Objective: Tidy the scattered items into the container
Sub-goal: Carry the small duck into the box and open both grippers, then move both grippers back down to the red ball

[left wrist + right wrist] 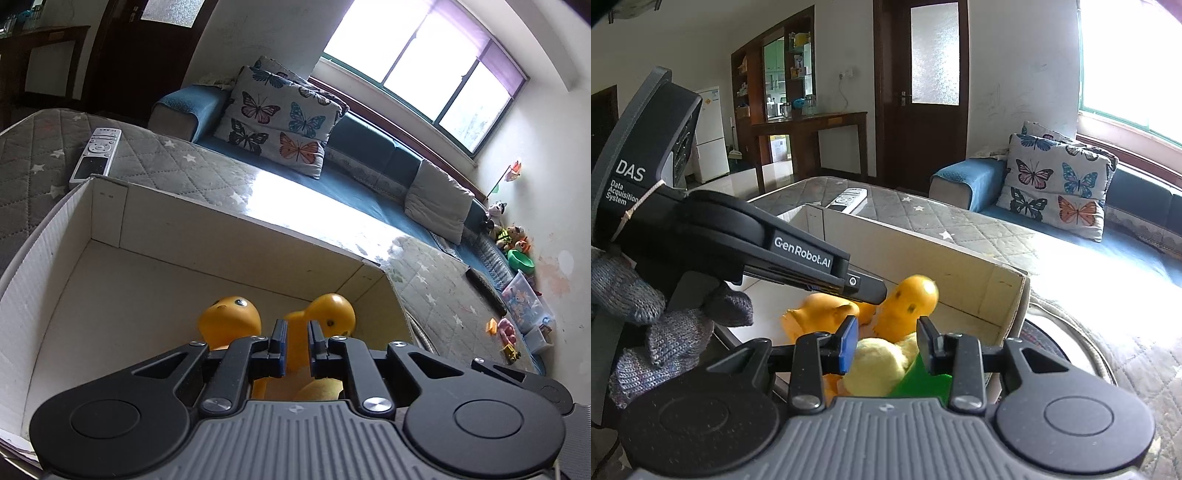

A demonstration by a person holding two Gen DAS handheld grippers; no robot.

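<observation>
both grippers reach into the white cardboard box [110,221] on the quilted table: left gripper [295,345] clenched on an orange rubber duck [332,310], right gripper [886,343] clenched on a pale yellow plush toy [875,365] with a green part; a second orange duck [229,317] lies inside at left; a remote [96,155] rests beyond the far wall

Grey housing of the left gripper [871,290]: we read "DAS" in large white letters, and under it "Data Acquisition System" in small white letters on three lines.
Black side arm of the same gripper: we read "GenRobot.AI" in white.
Remote control [848,199]: we see buttons, but their markings are too small for us to read.
</observation>
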